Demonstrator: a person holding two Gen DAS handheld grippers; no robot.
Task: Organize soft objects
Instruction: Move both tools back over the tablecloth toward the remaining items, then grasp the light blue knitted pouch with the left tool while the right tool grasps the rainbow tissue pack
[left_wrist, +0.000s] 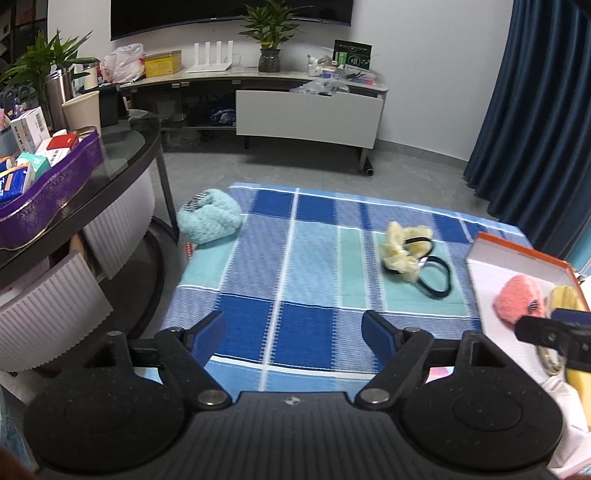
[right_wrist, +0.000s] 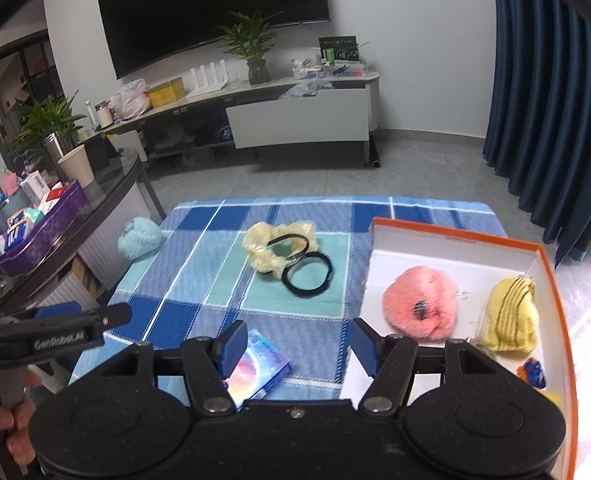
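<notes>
The items lie on a desk (right_wrist: 192, 295) under a blue checked cloth.

**Teal plush** (right_wrist: 139, 236). It sits at the 9 o'clock edge of the cloth, partly overhanging it. It looks light, fluffy and fully compressible. Judged grip: pinch across the thick middle, since the fur offers friction and nothing fragile shows.

**Cream scrunchie** (right_wrist: 275, 245). It lies near the cloth centre, at 12 o'clock from the right tongs. It appears limp and very light. A black hair tie (right_wrist: 306, 277) touches it on the 4 o'clock side, and a second black band runs through its folds. Judged grip: take the gathered fabric on the 9 o'clock side, away from the ties, or they may lift together. The tie itself is thin and elastic and lies flat, so it may slip from the pads.

**Orange box** (right_wrist: 550, 280). It stands at 3 o'clock and already holds a pink plush (right_wrist: 421, 302) and a yellow plush (right_wrist: 511, 317), well apart.

**Tongs.** Left tongs (left_wrist: 293, 334) are wide open and empty, above the near cloth. Right tongs (right_wrist: 297, 345) are likewise wide open and empty, straddling the box's 9 o'clock wall.
</notes>
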